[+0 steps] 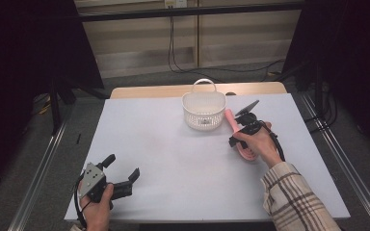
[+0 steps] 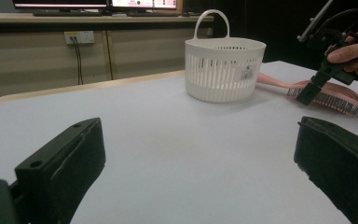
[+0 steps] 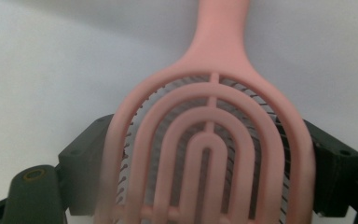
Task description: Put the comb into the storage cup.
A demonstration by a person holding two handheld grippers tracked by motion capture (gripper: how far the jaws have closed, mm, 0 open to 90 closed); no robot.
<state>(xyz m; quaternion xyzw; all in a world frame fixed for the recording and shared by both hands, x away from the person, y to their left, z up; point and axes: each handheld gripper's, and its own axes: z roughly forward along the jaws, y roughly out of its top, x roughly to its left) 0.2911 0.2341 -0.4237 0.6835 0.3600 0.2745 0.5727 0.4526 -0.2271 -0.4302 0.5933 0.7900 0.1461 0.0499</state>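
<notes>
One pink hairbrush (image 1: 243, 144) lies on the white surface (image 1: 173, 159), its vented head between the fingers (image 3: 328, 177) of the right gripper (image 1: 239, 136). One white slotted basket (image 1: 204, 109) with a single loop handle stands just beyond those fingers, beside the brush's handle. Two grippers are counted in all, one per hand; the left gripper (image 1: 123, 173) has nothing between its two black fingers (image 2: 65, 165). Two monitors (image 2: 98, 4) sit on a shelf far beyond them.

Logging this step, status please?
Left tongs open, idle on the table. Right tongs straddle the brush head, grip unclear. Basket beside it, nothing between.
</notes>
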